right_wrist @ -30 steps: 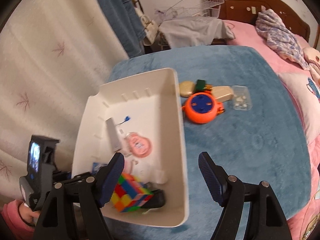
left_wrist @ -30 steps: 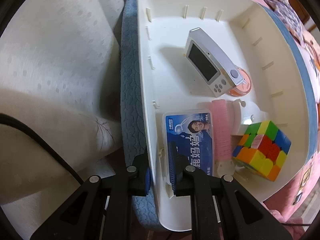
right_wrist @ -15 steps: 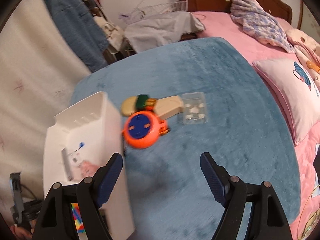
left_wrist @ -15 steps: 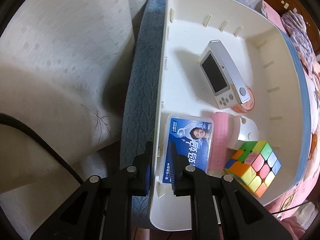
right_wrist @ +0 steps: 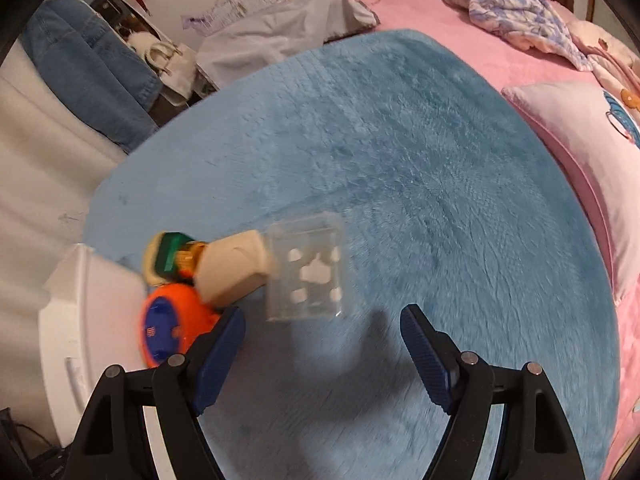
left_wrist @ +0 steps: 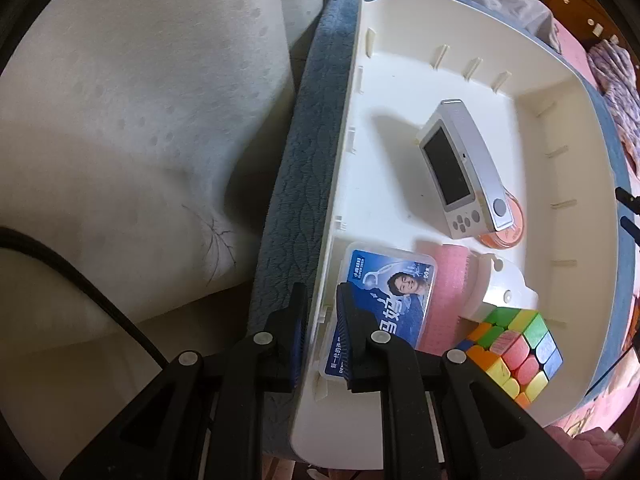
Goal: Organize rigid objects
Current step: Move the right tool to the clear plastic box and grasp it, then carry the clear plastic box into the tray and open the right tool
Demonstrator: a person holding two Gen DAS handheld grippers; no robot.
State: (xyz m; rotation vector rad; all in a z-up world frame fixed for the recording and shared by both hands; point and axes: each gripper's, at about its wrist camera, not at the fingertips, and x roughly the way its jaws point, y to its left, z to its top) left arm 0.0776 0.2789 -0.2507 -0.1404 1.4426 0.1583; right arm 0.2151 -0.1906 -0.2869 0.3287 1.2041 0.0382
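My left gripper [left_wrist: 320,312] is shut on the near left wall of the white bin [left_wrist: 344,184]. Inside the bin lie a silver handheld device [left_wrist: 460,168], a blue-labelled clear box [left_wrist: 384,300], a pink pad [left_wrist: 448,280], a colour cube [left_wrist: 516,352] and an orange lid [left_wrist: 508,236]. My right gripper [right_wrist: 322,320] is open and empty, just above the blue blanket [right_wrist: 400,160]. Ahead of it lie a clear plastic box [right_wrist: 306,268], a beige case [right_wrist: 236,268], a green item [right_wrist: 172,252] and an orange round reel [right_wrist: 172,324]. The bin's corner [right_wrist: 84,320] shows at left.
A white curtain [left_wrist: 140,120] hangs left of the bin. A pink pillow [right_wrist: 580,160] and pink bedding lie to the right. A grey cloth [right_wrist: 288,28], a wire rack and denim clothing [right_wrist: 92,64] lie beyond the blanket.
My right gripper has swung right and forward, away from the bin and toward the loose items; it stays open. The left gripper keeps its hold on the bin wall, with the view shifted slightly.
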